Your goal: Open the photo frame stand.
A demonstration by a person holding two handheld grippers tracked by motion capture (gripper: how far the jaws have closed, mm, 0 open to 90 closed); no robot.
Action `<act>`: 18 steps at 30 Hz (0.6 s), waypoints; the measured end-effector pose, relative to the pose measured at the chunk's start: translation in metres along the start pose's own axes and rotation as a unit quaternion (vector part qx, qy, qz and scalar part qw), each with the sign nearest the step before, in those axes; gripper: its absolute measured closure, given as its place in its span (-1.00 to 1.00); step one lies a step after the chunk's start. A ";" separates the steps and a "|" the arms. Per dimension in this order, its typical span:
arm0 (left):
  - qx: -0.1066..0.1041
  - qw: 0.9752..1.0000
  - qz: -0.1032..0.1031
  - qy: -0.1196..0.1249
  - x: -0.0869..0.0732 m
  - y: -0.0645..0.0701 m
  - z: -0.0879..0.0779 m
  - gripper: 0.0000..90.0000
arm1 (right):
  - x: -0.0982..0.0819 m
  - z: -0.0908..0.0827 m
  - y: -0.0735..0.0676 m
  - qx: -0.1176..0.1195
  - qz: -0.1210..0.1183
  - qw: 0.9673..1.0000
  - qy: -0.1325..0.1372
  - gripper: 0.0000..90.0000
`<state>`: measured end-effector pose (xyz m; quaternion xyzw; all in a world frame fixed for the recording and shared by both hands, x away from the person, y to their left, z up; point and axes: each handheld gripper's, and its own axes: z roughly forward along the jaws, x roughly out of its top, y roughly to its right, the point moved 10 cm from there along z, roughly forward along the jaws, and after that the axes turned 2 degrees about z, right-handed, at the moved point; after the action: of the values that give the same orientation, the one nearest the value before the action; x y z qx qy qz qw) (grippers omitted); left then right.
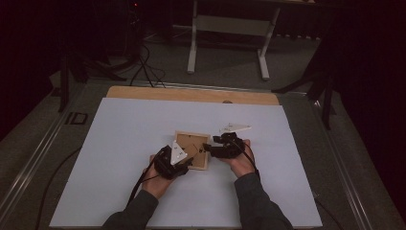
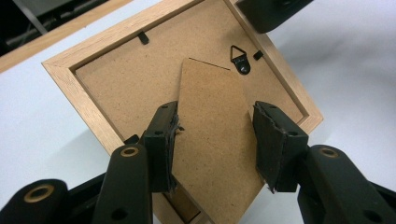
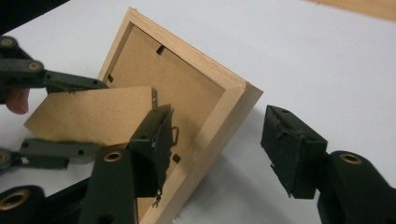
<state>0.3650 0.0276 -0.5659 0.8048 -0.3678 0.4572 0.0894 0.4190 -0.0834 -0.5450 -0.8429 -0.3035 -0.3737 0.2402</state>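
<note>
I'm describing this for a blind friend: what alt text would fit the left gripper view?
A wooden picture frame lies back-side up on a white table, its cardboard stand flap raised between two open black gripper fingers. A small black hanging hook sits near the flap's top edge.

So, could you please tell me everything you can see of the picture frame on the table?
The picture frame lies back side up on the white table surface, near the middle. Its border is light wood; the back is brown fibreboard with small black clips and a triangular hanging ring. A fibreboard easel stand is swung up from the back, between the open left gripper's jaws. The open right gripper straddles a corner of the border.
</note>
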 end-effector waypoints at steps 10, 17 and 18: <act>0.016 0.999 0.045 0.023 -0.001 0.004 -0.005 0.18 | -0.001 0.011 -0.006 0.040 0.025 0.999 -0.013 -0.08; 0.009 0.999 0.043 0.016 -0.002 0.003 -0.005 0.18 | -0.002 0.015 -0.007 0.068 0.038 0.997 -0.011 -0.03; 0.004 0.999 0.041 0.015 -0.002 0.003 -0.005 0.18 | -0.002 0.015 -0.007 0.067 0.037 0.997 -0.010 -0.03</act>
<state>0.3587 0.0291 -0.5655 0.7822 -0.3971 0.4745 0.0726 0.4200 -0.0694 -0.5543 -0.8394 -0.2987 -0.3345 0.3070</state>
